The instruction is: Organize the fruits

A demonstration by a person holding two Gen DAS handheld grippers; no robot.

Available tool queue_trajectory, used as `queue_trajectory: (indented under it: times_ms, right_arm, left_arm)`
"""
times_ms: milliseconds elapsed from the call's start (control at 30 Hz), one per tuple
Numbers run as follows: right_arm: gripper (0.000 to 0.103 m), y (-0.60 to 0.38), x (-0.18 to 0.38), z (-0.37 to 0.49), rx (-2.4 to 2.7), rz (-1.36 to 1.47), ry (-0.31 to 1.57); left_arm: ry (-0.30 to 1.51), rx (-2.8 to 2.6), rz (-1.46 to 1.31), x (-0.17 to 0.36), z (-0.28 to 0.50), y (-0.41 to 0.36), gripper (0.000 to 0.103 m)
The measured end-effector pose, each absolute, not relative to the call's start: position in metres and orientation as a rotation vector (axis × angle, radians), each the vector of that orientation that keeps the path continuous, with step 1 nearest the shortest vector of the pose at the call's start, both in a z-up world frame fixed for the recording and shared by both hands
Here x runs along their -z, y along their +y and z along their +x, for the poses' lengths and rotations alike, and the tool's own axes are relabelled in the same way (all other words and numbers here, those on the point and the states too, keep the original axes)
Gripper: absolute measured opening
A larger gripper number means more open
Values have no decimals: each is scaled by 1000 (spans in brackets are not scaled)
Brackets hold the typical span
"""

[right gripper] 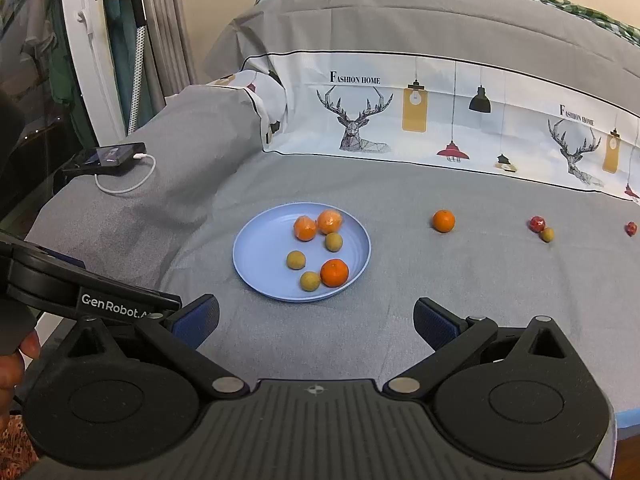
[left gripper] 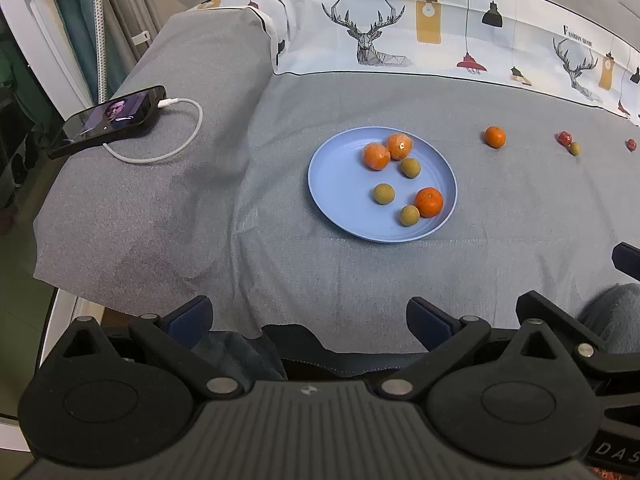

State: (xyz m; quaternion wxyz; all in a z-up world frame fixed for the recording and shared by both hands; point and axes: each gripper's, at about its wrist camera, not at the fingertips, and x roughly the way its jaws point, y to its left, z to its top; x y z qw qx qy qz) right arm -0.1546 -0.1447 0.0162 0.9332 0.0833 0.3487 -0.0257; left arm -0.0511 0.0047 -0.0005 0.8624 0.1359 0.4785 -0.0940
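Note:
A blue plate (left gripper: 340,184) (right gripper: 260,252) lies on the grey cloth and holds three oranges and three small tan-green fruits. A loose orange (left gripper: 495,136) (right gripper: 443,221) lies on the cloth to the plate's right. Farther right are a small red fruit (left gripper: 564,137) (right gripper: 537,223) touching a tan-green fruit (left gripper: 574,148) (right gripper: 547,234), and another red fruit (left gripper: 631,145) (right gripper: 631,228) at the frame edge. My left gripper (left gripper: 308,316) is open and empty, near the cloth's front edge. My right gripper (right gripper: 316,320) is open and empty, in front of the plate.
A phone (left gripper: 108,118) (right gripper: 106,158) with a white charging cable lies on a raised grey cushion at the left. A printed deer-pattern cloth (left gripper: 400,32) rises behind the plate. The left gripper's body (right gripper: 80,296) shows at the right wrist view's left edge.

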Motion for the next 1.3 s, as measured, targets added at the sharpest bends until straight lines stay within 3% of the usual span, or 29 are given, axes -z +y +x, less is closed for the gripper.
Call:
queue_trajectory:
  times_ms: [833,1300]
  right_arm:
    - [102,-154,-5,-152,20,229,707]
    - [102,-278,15,-167,277,398,596]
  left_arm:
    - [1034,171,322,3,-44,-4,103]
    - [1040,282,396,4,-12,-118,103]
